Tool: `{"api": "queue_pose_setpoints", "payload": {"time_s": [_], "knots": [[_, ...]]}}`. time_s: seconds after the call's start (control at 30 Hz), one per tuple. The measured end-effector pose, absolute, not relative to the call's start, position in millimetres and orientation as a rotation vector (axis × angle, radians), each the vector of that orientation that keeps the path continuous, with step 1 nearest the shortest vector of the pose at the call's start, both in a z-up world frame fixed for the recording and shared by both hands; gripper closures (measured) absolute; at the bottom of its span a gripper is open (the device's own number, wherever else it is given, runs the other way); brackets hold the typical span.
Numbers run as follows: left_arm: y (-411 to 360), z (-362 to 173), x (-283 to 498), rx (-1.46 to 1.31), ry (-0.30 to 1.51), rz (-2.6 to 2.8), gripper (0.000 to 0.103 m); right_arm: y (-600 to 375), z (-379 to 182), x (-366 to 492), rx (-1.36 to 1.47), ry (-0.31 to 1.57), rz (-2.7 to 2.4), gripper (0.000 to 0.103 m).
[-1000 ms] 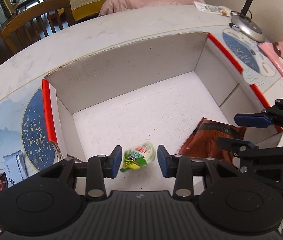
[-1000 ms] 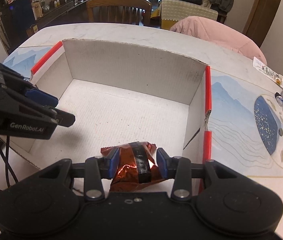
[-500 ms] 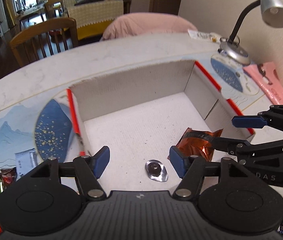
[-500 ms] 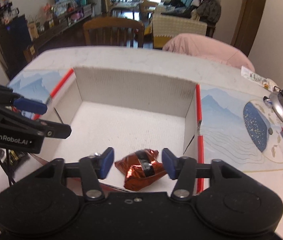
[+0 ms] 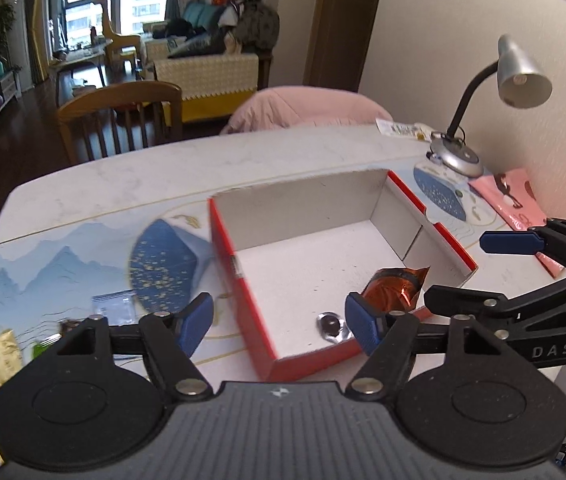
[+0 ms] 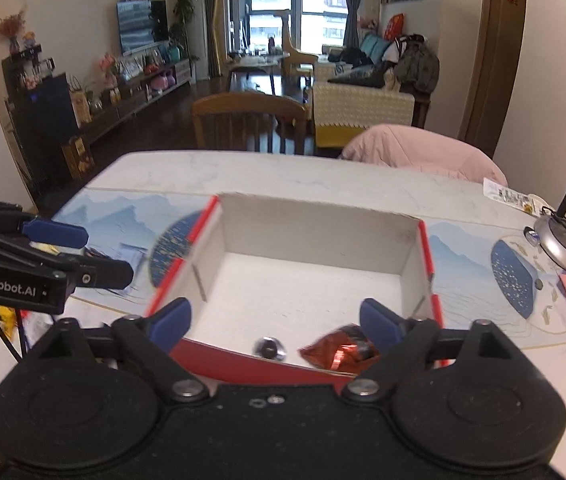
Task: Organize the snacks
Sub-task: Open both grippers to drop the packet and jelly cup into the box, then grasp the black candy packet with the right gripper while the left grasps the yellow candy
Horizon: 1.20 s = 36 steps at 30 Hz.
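Two snacks inside the red-edged cardboard box (image 5: 243, 280) on the tabletop (image 5: 123, 176) — a copper-coloured foil packet (image 5: 397, 286) near the front right corner, a small silvery wrapped sweet (image 5: 331, 325) lying apart just to its left. Left hand-held gripper (image 5: 279, 322) above the box's front left corner, jaws just opened wide, nothing between the blue pads (image 5: 195, 320). Right hand-held gripper (image 6: 275, 322) over the box's near wall, likewise just spread wide and empty — packet (image 6: 341, 350) and sweet (image 6: 269, 348) below, untouched. More snack wrappers (image 5: 3, 354) loose on the tabletop left of the box. Desk lamp (image 5: 515, 76) at the far right.
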<state>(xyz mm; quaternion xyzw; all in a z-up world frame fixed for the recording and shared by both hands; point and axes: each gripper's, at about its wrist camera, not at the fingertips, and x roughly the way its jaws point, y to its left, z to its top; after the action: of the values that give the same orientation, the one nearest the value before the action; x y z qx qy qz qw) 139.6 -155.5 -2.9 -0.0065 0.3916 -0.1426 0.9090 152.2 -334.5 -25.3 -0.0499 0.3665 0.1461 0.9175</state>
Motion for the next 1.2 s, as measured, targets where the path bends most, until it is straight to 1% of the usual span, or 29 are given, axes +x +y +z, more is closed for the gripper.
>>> {"api": "queue_pose_setpoints", "payload": {"time_s": [0.1, 0.2, 0.23, 0.3, 0.43, 0.47, 0.53, 0.57, 0.73, 0.9, 1.2], "knots": [[-133, 3, 124, -0.039, 0.785, -0.280, 0.022, -318, -21, 140, -0.095, 0.738, 0.322, 0.010], [-111, 7, 108, -0.063, 0.778, -0.270, 0.021, -300, -20, 129, -0.086, 0.729, 0.349, 0.008], [-103, 7, 103, -0.065, 0.774, -0.265, 0.020, -293, -20, 125, -0.084, 0.727, 0.357, 0.004], [-87, 8, 92, -0.070, 0.765, -0.254, 0.016, -280, -21, 119, -0.081, 0.721, 0.369, 0.000], [-51, 6, 70, -0.112, 0.751, -0.247, 0.014, -254, -25, 109, -0.082, 0.732, 0.396, 0.000], [-43, 5, 66, -0.127, 0.749, -0.244, 0.012, -247, -26, 107, -0.085, 0.736, 0.403, 0.000], [-23, 3, 55, -0.154, 0.745, -0.222, 0.002, -233, -29, 102, -0.095, 0.741, 0.412, 0.000], [-14, 1, 50, -0.167, 0.740, -0.209, 0.000, -227, -31, 100, -0.098, 0.744, 0.412, 0.000], [40, -7, 29, -0.252, 0.732, -0.138, 0.000, -200, -46, 91, -0.087, 0.780, 0.415, 0.000], [77, -22, 17, -0.241, 0.763, -0.011, 0.000, -178, -66, 88, -0.064, 0.835, 0.383, 0.000], [102, -69, 15, -0.178, 0.874, 0.100, 0.000, -151, -104, 98, -0.036, 0.952, 0.330, 0.003]]}}
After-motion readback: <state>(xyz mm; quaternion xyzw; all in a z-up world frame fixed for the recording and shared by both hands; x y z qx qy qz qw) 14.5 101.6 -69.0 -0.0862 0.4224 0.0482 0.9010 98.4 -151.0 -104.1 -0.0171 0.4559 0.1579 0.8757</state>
